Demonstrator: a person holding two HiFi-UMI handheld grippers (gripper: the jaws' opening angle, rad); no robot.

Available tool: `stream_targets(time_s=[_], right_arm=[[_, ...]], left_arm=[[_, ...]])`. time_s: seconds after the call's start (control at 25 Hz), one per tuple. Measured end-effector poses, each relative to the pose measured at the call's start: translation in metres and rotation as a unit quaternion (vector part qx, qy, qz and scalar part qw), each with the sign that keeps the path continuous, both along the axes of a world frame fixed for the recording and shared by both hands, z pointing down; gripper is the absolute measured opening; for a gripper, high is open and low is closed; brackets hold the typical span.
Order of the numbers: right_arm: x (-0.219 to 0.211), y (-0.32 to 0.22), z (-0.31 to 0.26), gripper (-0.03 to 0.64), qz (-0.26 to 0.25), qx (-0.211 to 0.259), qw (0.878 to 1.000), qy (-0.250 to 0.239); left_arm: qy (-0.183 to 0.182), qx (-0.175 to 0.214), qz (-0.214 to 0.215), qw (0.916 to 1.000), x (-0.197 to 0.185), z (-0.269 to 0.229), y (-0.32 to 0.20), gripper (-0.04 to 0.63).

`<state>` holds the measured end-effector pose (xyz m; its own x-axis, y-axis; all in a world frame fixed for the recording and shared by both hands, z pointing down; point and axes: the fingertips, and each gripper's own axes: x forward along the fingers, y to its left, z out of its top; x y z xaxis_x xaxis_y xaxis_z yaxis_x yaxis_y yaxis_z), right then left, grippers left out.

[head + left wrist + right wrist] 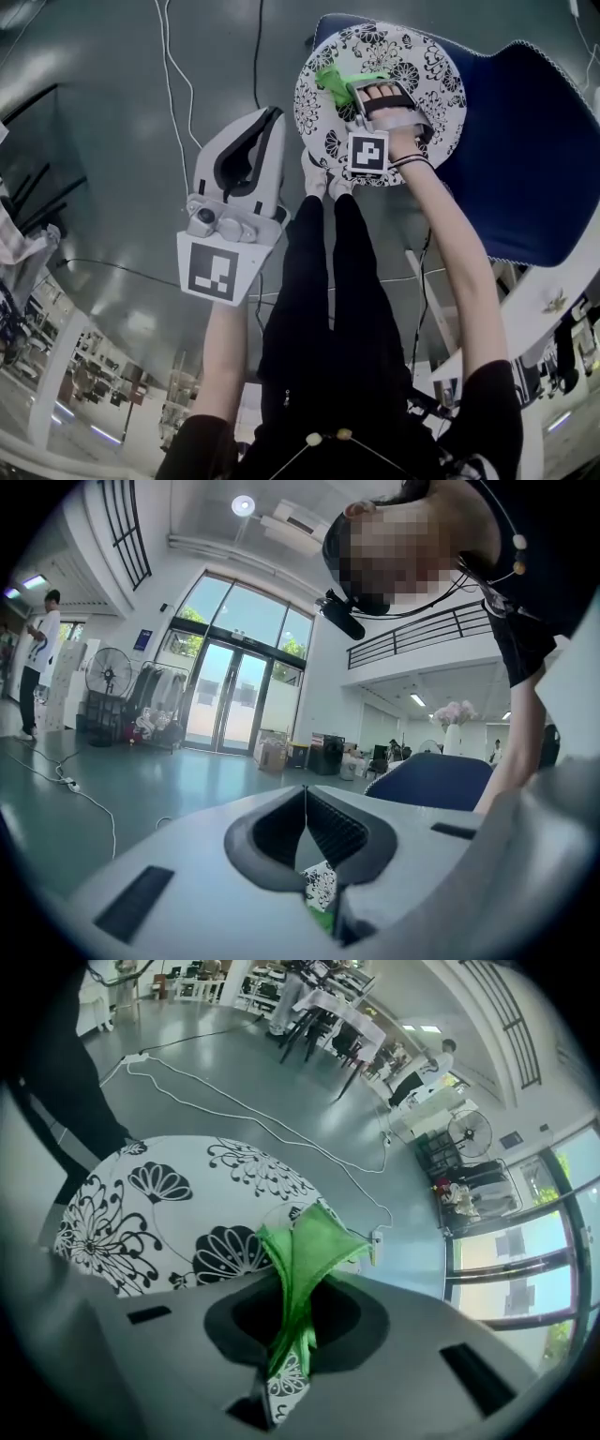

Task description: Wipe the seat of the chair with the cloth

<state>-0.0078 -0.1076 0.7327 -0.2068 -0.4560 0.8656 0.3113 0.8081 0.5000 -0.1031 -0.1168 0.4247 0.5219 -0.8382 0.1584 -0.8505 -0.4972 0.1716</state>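
Black-clad legs of the person fill the lower centre of the head view, shoes at the seat's lower edge.

Left claw: held at left of centre over the grey floor, apart from the chair. Its jaws meet at the tips and nothing is gripped between them. A marker cube faces the camera at its rear.

Right claw: positioned over the upper left part of the seat, with the person's hand wrapped round the body behind it. Its jaws are clamped on the cloth, a green fabric bunched into a narrow fold where it is pinched and fanning out beyond the tips.

The seat is round, white with a black flower pattern. The cloth sits near the seat's upper left rim in the head view. A blue backrest occupies the right of that frame.

White cables run across the floor at upper left.
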Motion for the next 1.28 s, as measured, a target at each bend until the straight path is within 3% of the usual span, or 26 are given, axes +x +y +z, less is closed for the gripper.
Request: stream_targets(time_s=[0.12, 0.4, 0.64, 0.8, 0.96, 1.12, 1.28], right_arm=[[0.002, 0.029, 0.0, 0.051, -0.022, -0.017, 1.0, -0.001], [0.003, 0.092, -0.004, 0.051, 0.001, -0.059, 0.997, -0.049], [0.007, 0.153, -0.002, 0.051, 0.005, -0.102, 0.994, -0.041], [0.02, 0.207, 0.009, 0.051, -0.039, -0.153, 0.987, -0.003], [0.023, 0.242, 0.011, 0.051, -0.074, -0.176, 0.982, -0.003], [0.023, 0.248, 0.003, 0.051, -0.066, -0.19, 0.979, -0.013], [0.019, 0.218, -0.021, 0.051, -0.007, -0.186, 0.981, -0.046]], left_arm=[[0.009, 0.003, 0.004, 1.0, 0.005, -0.001, -0.001, 0.006], [0.018, 0.007, 0.009, 0.9998, 0.014, -0.002, -0.002, 0.006], [0.037, 0.007, 0.0, 0.9993, 0.015, -0.004, -0.005, 0.006], [0.045, 0.009, 0.004, 0.999, 0.022, -0.006, -0.005, 0.006], [0.049, 0.007, 0.011, 0.9987, 0.03, -0.005, -0.004, 0.006], [0.049, 0.002, 0.016, 0.9987, 0.036, -0.001, -0.002, 0.006], [0.048, 0.002, 0.025, 0.9985, 0.042, -0.001, -0.003, 0.006]])
